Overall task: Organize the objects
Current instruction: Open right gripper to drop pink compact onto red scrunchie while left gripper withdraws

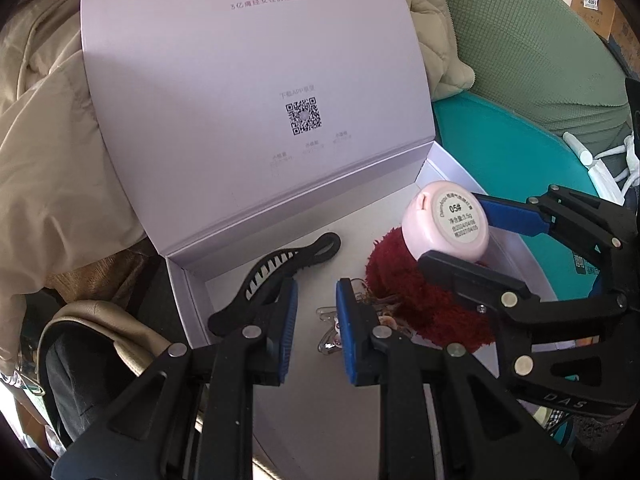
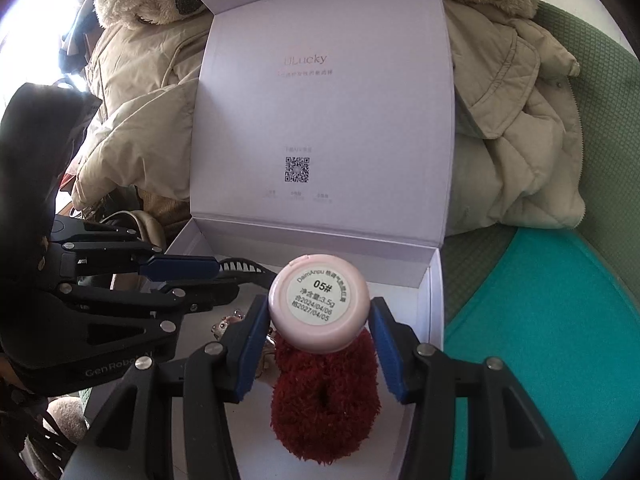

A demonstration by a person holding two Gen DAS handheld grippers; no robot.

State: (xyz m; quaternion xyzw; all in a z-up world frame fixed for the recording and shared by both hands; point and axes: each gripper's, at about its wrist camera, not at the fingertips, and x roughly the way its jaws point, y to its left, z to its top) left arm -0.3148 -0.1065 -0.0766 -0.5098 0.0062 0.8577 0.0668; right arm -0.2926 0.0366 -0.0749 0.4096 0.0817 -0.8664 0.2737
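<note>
An open white box (image 1: 192, 280) (image 2: 436, 292) with its lid (image 1: 248, 60) (image 2: 324, 112) upright holds a black hair clip (image 1: 280, 268) (image 2: 240, 266), a dark red fluffy scrunchie (image 1: 420, 300) (image 2: 324, 400) and small clear clips (image 1: 326, 332). My right gripper (image 2: 318, 344) (image 1: 456, 232) holds a round pink compact (image 1: 444, 220) (image 2: 318, 306), label up, just above the scrunchie. My left gripper (image 1: 316, 332) (image 2: 208, 280) is open and empty above the box floor, between the hair clip and the scrunchie.
A beige padded coat (image 1: 40, 140) (image 2: 520, 140) lies behind and left of the box. A teal cushion (image 1: 520, 152) (image 2: 540, 340) and green fabric (image 1: 540, 40) lie to the right. A beige bag (image 1: 100, 320) sits at the left.
</note>
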